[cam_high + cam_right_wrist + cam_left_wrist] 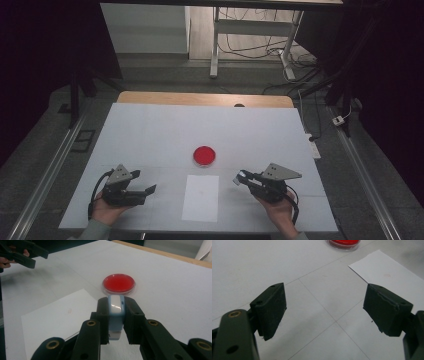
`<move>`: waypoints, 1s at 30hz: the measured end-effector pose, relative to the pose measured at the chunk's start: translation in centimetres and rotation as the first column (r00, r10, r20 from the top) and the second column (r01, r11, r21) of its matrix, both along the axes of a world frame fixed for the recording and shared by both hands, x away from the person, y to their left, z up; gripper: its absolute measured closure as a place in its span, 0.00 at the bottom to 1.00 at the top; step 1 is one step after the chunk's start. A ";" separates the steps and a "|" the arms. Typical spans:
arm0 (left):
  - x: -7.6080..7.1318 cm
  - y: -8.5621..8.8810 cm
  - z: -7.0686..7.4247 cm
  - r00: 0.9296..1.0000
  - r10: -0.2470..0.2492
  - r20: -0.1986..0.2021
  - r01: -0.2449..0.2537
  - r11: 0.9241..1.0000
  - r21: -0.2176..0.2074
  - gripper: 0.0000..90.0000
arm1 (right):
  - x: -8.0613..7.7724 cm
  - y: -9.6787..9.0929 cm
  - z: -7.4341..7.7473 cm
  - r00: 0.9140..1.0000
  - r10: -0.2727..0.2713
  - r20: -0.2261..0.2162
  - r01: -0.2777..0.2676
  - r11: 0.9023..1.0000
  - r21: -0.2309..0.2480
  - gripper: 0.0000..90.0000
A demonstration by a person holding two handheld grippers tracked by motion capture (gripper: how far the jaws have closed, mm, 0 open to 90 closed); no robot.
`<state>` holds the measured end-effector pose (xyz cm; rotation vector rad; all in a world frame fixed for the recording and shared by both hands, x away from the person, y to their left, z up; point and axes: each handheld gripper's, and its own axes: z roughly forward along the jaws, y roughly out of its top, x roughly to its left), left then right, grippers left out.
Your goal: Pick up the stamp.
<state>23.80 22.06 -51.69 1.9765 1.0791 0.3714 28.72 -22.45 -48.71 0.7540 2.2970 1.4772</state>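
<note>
A round dish of red stuff [204, 155] sits mid-table, with a white sheet of paper [200, 197] lying just in front of it. My right gripper [240, 177] hovers right of the sheet, shut on a small light-blue and white block [115, 312] that stands upright between its pads, pointing toward the red dish [119, 283]. My left gripper [149, 190] rests at the left of the sheet, its jaws wide open over bare table [324, 302] with nothing between them. The dish's rim [343, 243] and a corner of the paper [392, 275] lie beyond those jaws.
A white cover [150, 135] spreads over the table, whose wooden far edge [205, 99] shows. Behind stand a desk frame [250, 40] with cables on the floor and a power strip [314, 147] off the right edge. Metal rails [45, 175] run along both sides.
</note>
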 end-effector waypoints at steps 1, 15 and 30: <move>0.0 0.0 0.0 1.000 -0.001 0.000 0.001 1.000 -0.002 0.21 | 0.0 0.1 0.1 1.000 -0.001 0.001 0.001 1.000 -0.009 0.83; 0.0 0.2 0.1 1.000 0.010 0.007 -0.010 1.000 -0.018 0.21 | 0.3 0.5 0.9 1.000 -0.012 0.003 0.012 1.000 0.026 0.83; 0.0 -0.1 0.0 1.000 0.009 0.009 -0.009 1.000 0.001 0.21 | 0.9 2.0 1.4 1.000 -0.005 0.023 0.004 0.998 0.066 0.83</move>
